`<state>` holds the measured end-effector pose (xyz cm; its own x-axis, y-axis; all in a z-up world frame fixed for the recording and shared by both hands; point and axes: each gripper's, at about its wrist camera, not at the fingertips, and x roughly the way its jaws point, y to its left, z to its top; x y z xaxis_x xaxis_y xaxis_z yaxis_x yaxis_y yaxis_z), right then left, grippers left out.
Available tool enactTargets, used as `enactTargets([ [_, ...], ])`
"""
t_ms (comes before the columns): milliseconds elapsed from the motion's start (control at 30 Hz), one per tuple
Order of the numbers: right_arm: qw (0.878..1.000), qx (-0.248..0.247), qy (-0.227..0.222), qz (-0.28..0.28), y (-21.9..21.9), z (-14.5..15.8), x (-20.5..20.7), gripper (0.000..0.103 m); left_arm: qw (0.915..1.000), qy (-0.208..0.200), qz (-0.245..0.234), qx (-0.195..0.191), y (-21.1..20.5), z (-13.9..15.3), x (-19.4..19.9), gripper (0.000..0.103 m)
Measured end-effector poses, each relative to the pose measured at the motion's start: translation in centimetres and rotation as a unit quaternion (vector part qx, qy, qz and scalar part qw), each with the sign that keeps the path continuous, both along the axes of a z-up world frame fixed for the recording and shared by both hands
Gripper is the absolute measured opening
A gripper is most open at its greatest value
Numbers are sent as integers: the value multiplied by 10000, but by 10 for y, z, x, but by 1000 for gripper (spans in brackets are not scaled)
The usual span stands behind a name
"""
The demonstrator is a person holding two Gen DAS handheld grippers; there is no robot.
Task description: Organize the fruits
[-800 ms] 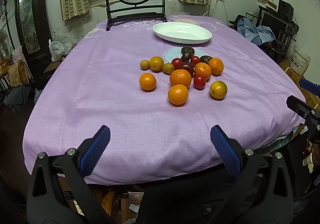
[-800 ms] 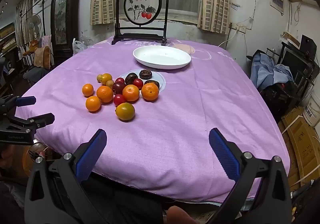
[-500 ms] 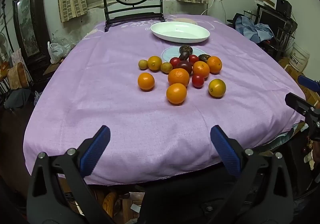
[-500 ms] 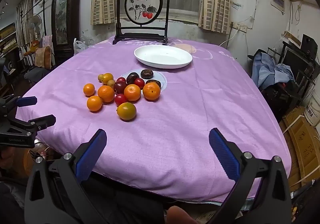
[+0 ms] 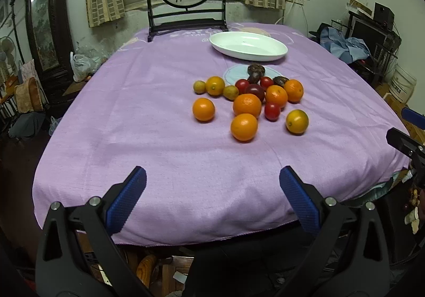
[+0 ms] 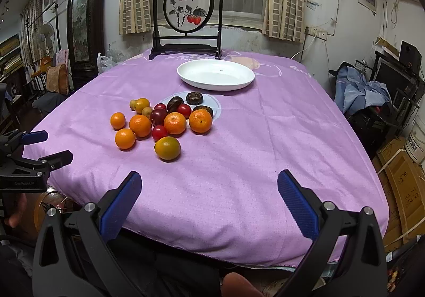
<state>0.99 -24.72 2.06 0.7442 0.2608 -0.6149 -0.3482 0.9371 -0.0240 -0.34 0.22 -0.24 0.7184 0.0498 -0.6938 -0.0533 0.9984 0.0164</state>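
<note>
Fruit point(image 5: 247, 105) heaped mid-worktop on purple cloth point(image 5: 148, 121), just short of empty white dish point(image 5: 248, 46). Left tongs point(image 5: 212, 194) and right tongs point(image 6: 209, 197) gaping wide, empty, near front edge. Likely opening step: reach forward, pick nearest orange point(image 5: 243, 127), carry to dish.

- In the left wrist view the right gripper point(image 5: 409, 129) is cut off by the picture's right edge; only its finger ends show.
- In the right wrist view the left gripper point(image 6: 45, 147) runs off the left edge, its body out of sight.
- The dark fruits point(image 6: 186, 101) behind the tomatoes are partly covered and too small to name, perhaps passion fruit.
- The table under the purple cloth point(image 5: 164, 137) is hidden.
- The white dish point(image 6: 215, 75) shows only faint specks inside.
</note>
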Motion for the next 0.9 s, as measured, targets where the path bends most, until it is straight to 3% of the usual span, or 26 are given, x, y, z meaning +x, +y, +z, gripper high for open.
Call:
enactTargets([
  [533,9999,65,76,80,0,-2,1,102,9997,142,15,-179,6,-2,3,101],
  [900,9997,87,148,187,3,-4,1,102,9999,146,18,-60,5,-5,4,101],
])
